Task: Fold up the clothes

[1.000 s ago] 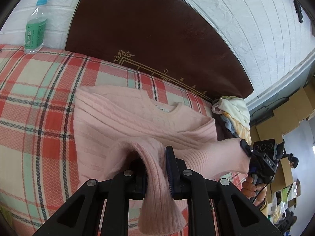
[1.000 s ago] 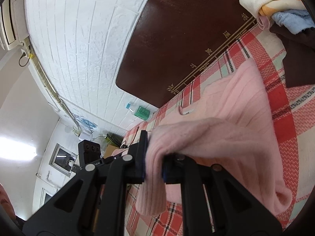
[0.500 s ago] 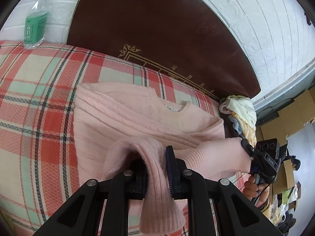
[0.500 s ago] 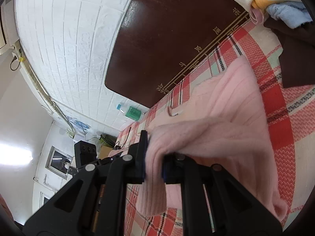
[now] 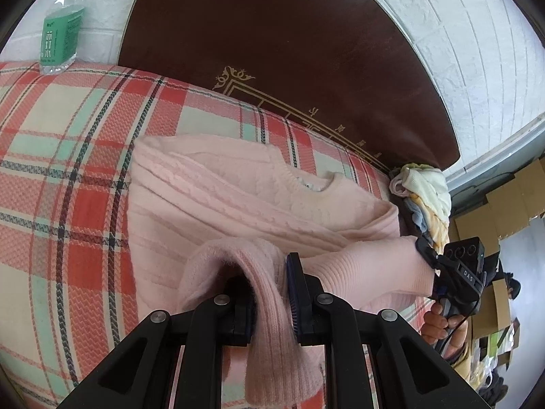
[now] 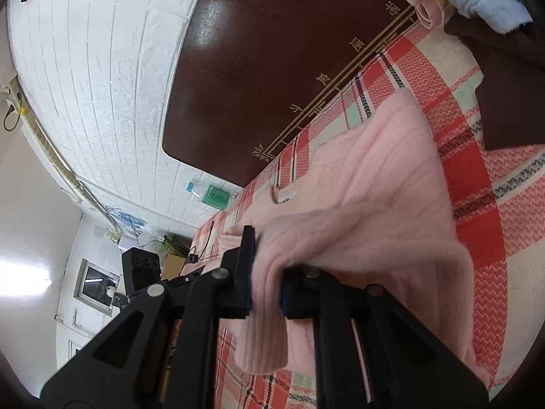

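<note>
A pink cable-knit sweater (image 5: 218,197) lies on the red plaid bedspread (image 5: 51,177), neckline toward the headboard. My left gripper (image 5: 272,293) is shut on the sweater's ribbed hem, which is lifted and drapes down between the jaws. In the right wrist view the same sweater (image 6: 381,170) spreads ahead, and my right gripper (image 6: 265,276) is shut on another bunch of its ribbed edge. The right gripper also shows in the left wrist view, held by a hand (image 5: 439,323) at the sweater's right end. The left device (image 6: 139,269) appears at the left of the right wrist view.
A dark brown headboard (image 5: 289,51) backs the bed against a white brick wall (image 6: 102,68). A water bottle with a green label (image 5: 61,34) stands at the far left. A pile of folded clothes (image 5: 425,197) sits at the bed's right end; cardboard boxes (image 5: 504,211) beyond.
Both grippers have carried the lifted hem a little forward and lower over the sweater's body, toward the neckline. Both grips are unchanged.
</note>
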Demonstrator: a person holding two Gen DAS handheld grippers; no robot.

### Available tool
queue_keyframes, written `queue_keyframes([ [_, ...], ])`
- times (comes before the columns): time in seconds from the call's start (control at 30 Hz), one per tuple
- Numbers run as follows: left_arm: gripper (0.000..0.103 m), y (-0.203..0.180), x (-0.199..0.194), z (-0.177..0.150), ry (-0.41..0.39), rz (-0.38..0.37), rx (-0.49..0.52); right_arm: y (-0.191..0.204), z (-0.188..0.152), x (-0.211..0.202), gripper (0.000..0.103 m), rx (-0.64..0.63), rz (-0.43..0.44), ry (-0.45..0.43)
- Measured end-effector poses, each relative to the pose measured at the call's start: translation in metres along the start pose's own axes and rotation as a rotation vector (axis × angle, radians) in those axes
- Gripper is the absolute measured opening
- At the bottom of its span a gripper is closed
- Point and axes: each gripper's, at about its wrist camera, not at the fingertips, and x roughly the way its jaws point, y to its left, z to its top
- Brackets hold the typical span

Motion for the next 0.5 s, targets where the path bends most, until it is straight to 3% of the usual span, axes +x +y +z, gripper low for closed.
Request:
queue_keyframes([
  [0.43, 0.016, 0.007, 0.009, 0.005, 0.018, 0.003, -0.021, 0.006, -0.005, -0.009, 0.017, -0.055, -0.055, 0.048],
  [0.47, 0.016, 0.007, 0.01, 0.006, 0.018, 0.003, -0.02, 0.008, -0.008, -0.011, 0.021, -0.067, -0.063, 0.053],
  [0.5, 0.016, 0.007, 0.01, 0.006, 0.019, 0.003, -0.02, 0.009, -0.011, -0.013, 0.044, -0.075, -0.069, 0.059],
])
